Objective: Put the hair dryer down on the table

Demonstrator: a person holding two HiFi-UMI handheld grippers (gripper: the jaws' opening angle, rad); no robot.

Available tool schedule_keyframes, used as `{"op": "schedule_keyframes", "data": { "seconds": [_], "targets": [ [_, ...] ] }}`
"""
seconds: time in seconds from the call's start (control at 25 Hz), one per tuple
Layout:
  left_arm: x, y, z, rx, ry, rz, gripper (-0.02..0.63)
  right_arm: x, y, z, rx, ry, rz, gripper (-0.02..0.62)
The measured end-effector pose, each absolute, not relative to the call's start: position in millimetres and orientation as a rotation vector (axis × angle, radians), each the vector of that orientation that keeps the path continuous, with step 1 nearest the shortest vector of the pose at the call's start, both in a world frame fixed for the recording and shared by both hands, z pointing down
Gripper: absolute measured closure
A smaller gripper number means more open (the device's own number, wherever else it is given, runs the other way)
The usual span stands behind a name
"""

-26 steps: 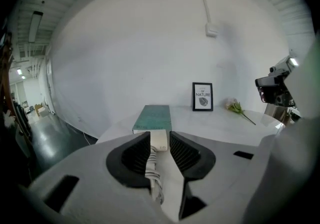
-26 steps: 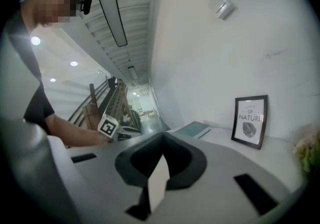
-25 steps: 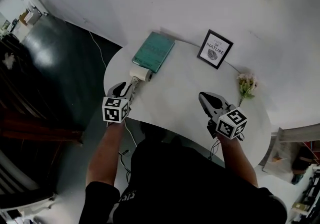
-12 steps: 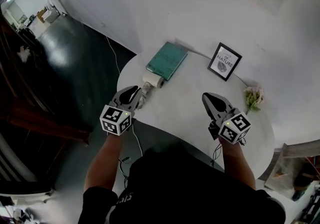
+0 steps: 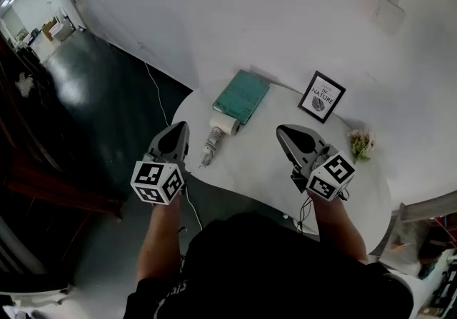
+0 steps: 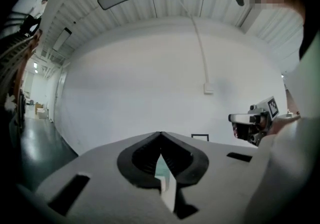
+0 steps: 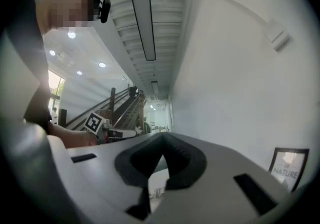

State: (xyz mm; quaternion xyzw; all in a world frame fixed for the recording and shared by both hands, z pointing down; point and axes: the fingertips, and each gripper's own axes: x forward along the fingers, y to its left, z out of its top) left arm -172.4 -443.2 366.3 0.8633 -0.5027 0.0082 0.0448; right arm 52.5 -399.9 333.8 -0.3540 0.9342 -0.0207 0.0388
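Note:
The white hair dryer [image 5: 220, 127] lies on the round white table [image 5: 264, 157], its head touching the corner of a teal book [image 5: 241, 95] and its handle [image 5: 208, 148] pointing at the near left edge. My left gripper [image 5: 178, 130] hovers just left of the handle, beyond the table's edge, shut and empty; in the left gripper view its jaws [image 6: 160, 136] meet at the tips. My right gripper [image 5: 284, 133] hangs over the table's middle, apart from the dryer, its jaws [image 7: 161, 138] also closed on nothing.
A framed print [image 5: 322, 96] stands at the back of the table, and a small bunch of flowers [image 5: 360, 145] lies at the right. The dryer's cord [image 5: 191, 205] drops off the near edge to the dark floor [image 5: 93, 96]. A white wall rises behind.
The left gripper has come away from the hair dryer's handle, drawn back to the left and closed its jaws. The dryer stays lying on the table. The right gripper has barely moved.

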Motion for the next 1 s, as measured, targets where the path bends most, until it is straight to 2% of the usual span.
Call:
{"op": "schedule_keyframes", "data": {
  "seconds": [0.24, 0.4, 0.6, 1.0],
  "targets": [
    [-216.2, -445.1, 383.8, 2.538, -1.636, 0.047, 0.603, 57.5, -400.1, 331.5, -1.203, 2.873, 0.007, 0.592],
    [-208.2, -452.3, 382.0, 2.594, -1.548, 0.058, 0.601, 65.7, -403.6, 337.2, -1.308, 2.842, 0.016, 0.592],
    [-199.7, -456.0, 363.6, 2.642, -1.455, -0.044, 0.601, 36.8, -396.8, 347.8, -1.229, 2.909, 0.034, 0.592],
    [-227.9, -465.7, 351.5, 2.606, -1.658, -0.068, 0.6, 58.1, -406.2, 340.3, -1.325, 2.801, 0.004, 0.592]
  ]
}}
